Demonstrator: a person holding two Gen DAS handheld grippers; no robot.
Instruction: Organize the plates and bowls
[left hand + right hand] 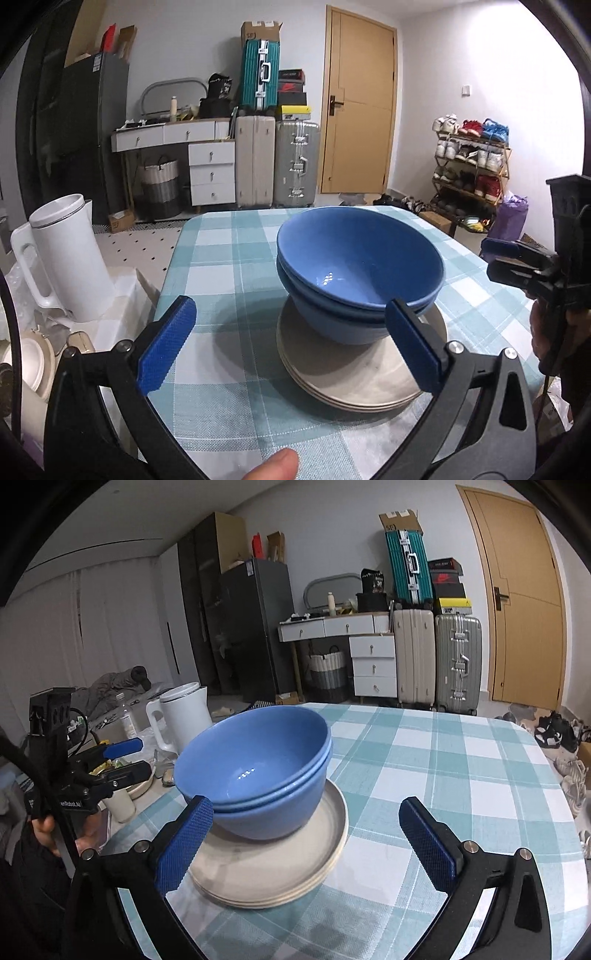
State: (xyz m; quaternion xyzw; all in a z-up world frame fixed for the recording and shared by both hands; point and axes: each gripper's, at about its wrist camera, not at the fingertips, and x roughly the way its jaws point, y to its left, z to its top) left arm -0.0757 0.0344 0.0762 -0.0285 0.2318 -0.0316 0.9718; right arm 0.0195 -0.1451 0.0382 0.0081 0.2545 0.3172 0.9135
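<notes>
Bowls [360, 273] in blue, two of them nested one inside the other, sit on a stack of beige plates [362, 373] on the counter [229, 258], which wears a teal and white checked cloth. In the left wrist view the stack lies toward the near right part of the counter, and the bowls rest on the far half of the top plate, leaving its near part bare. The left claw [291, 347] is spread wide with nothing between its blue pads; its right finger overlaps the rim of the bowls in the picture, but whether it touches them cannot be told. A fingertip [275, 465] of the person shows at the bottom edge of that view. The right claw [306, 845] is likewise spread wide and empty, its left pad standing in front of the near side of the bowls and plates, its right pad over bare cloth. Each camera catches the other claw off to one side, held in a hand and clear of the dishes: the right one appears at the right edge of the left view [517, 258], the left one at the left edge of the right view [122, 760]. A white kettle [66, 258] stands just beside the counter's left side. Farther back are suitcases [277, 162], a white drawer unit [212, 173], a wooden door [360, 107] and a shoe rack [471, 166].
</notes>
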